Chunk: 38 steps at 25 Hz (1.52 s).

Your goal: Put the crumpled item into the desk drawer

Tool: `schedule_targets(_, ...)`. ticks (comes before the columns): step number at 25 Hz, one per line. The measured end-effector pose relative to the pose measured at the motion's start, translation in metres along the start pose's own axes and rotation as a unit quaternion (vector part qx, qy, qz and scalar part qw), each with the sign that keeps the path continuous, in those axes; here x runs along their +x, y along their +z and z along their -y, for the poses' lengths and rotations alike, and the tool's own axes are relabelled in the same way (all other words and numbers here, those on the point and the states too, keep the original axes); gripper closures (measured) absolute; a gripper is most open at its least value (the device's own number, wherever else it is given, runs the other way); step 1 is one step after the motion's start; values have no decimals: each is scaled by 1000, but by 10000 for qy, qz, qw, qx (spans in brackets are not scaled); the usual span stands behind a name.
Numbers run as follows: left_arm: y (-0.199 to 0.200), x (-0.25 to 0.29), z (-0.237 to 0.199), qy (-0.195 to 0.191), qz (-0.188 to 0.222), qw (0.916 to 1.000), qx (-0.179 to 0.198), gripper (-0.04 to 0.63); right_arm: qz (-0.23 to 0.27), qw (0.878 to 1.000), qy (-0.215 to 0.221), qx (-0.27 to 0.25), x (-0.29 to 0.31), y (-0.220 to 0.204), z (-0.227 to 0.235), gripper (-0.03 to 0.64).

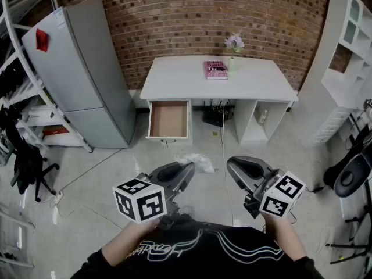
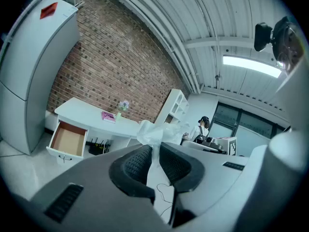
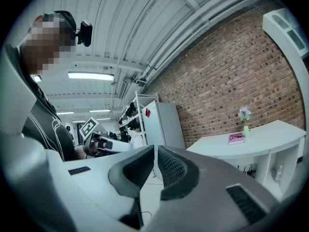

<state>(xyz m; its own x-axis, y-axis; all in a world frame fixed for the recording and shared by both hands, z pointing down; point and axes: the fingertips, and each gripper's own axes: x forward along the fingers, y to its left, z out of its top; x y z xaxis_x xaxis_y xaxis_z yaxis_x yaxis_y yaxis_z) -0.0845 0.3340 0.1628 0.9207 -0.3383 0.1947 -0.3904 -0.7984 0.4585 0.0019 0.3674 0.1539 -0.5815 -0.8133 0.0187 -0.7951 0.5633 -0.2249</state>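
A crumpled white plastic wad (image 1: pixel 196 162) hangs in mid-air over the floor, pinched at the tip of my left gripper (image 1: pixel 189 168). In the left gripper view the wad (image 2: pixel 153 131) sticks out from between the black ribbed pads, and the left gripper (image 2: pixel 153 152) is shut on it. The white desk (image 1: pixel 192 80) stands ahead against the brick wall, with its left drawer (image 1: pixel 168 120) pulled open and showing a bare brown bottom; the drawer (image 2: pixel 67 139) also shows in the left gripper view. My right gripper (image 1: pixel 233 167) is level with the left one, and in its own view the right gripper (image 3: pixel 155 154) is shut on nothing.
A grey fridge (image 1: pixel 81 74) stands left of the desk. On the desk lie a pink book (image 1: pixel 215 70) and a small flower vase (image 1: pixel 234 44). A white shelf unit (image 1: pixel 349 57) is at the right, a rack and a black chair (image 1: pixel 26 161) at the left. A person (image 2: pixel 200 127) stands far off.
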Motion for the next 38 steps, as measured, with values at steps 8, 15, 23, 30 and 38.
schedule_targets(8, 3, 9, 17, 14, -42, 10000, 22, 532, -18, 9999, -97, 38, -21, 6, 4, 563)
schedule_targets(15, -8, 28, 1, 67, -176, 9998, -97, 532, -101, 9993, -303, 178, -19, -13, 34, 563)
schedule_targets(23, -16, 56, -40, 162, -279, 9992, -250, 532, -171, 9986, -219, 445, 11, -35, 72, 563)
schedule_targets(30, -4, 80, -92, 260, -341, 9980, -455, 532, -351, 9977, -143, 566, 59, -42, 109, 563)
schedule_targets(38, 24, 135, -185, 461, -533, 9943, -796, 532, -620, 9941, -85, 888, 140, -52, 186, 563)
